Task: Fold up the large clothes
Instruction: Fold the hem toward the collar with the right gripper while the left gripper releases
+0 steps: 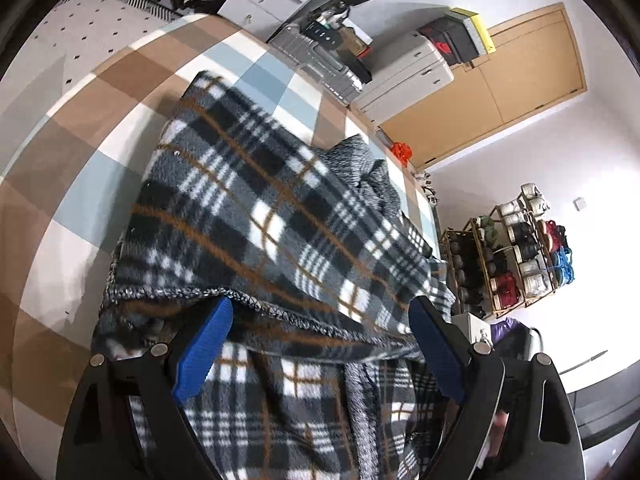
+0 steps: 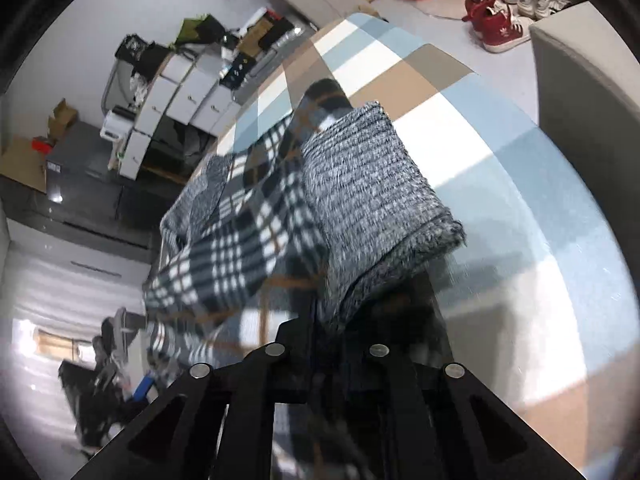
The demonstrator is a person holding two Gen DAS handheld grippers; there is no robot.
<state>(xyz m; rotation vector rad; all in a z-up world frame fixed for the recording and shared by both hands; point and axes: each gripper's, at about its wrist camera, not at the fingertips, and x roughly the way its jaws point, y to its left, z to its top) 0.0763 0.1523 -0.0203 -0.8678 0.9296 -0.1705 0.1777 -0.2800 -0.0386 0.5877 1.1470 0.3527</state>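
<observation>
- Plaid fleece garment (image 1: 256,216) lies spread on the checked bed cover (image 1: 80,152), ahead of and under both jaws.
- Left gripper (image 1: 320,344) gapes wide, holding nothing, the hem between its pads.
- Right gripper (image 2: 328,332) looks nearly closed, apparently pinching cloth; blur hides its fingertips.
- Best to lift evenly, corners aligned.

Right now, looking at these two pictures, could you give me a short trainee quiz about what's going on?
1. True or false: the left gripper has its jaws wide apart.
2. What is the right gripper clamped on? A) a shoe B) the plaid garment C) a box
3. Fill in: the garment lies on a bed with a ____ cover.

Key: 1 true. 2 B: its jaws sit close together with the fabric bunched between them. 3 checked, in brown, blue and white.
</observation>
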